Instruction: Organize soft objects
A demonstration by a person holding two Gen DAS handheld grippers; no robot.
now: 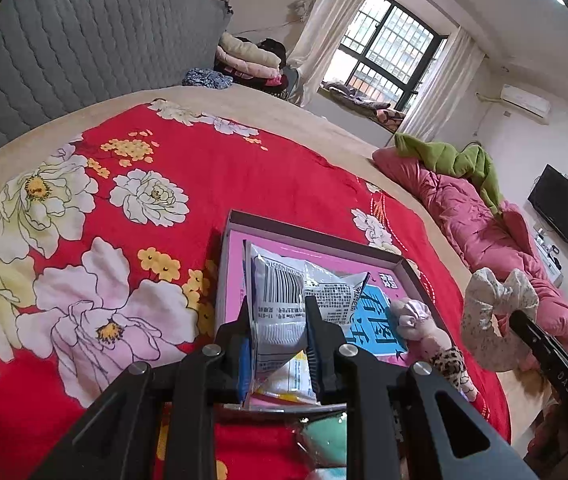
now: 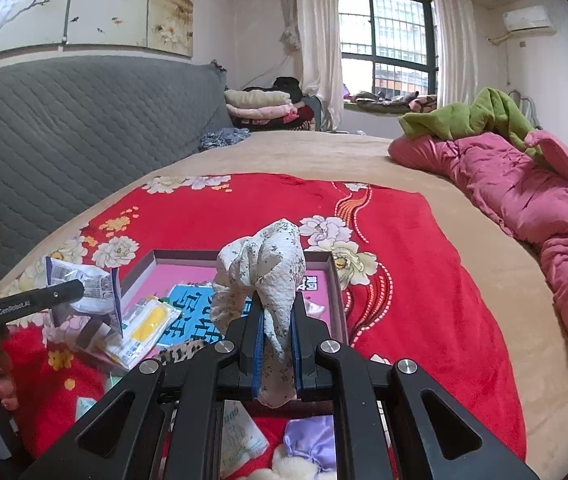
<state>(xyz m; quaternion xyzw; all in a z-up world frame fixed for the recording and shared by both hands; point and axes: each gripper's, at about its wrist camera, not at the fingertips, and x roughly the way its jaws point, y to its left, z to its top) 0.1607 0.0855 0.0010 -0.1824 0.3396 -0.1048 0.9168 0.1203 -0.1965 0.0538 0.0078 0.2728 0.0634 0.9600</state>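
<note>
My left gripper point(image 1: 277, 312) is shut on a white plastic packet point(image 1: 284, 300) with a barcode, held above the near end of a shallow box point(image 1: 316, 236) with a pink floor. The same packet point(image 2: 83, 284) shows at the left of the right wrist view. My right gripper point(image 2: 277, 308) is shut on a white floral scrunchie point(image 2: 261, 272), held over the box point(image 2: 151, 256). That scrunchie point(image 1: 492, 304) shows at the right of the left wrist view. A pink scrunchie point(image 1: 412, 316) and a leopard-print one point(image 1: 450, 362) lie at the box's right side. A yellow packet point(image 2: 151, 320) lies in the box.
The box sits on a red floral blanket point(image 1: 211, 168) on a beige bed point(image 2: 324, 152). A pink quilt point(image 2: 524, 192) and green cloth point(image 2: 472, 116) lie at the right. A purple soft item point(image 2: 310, 440), a white packet point(image 2: 239, 436) and a mint item point(image 1: 324, 440) lie near me. A grey headboard point(image 2: 63, 128) stands left.
</note>
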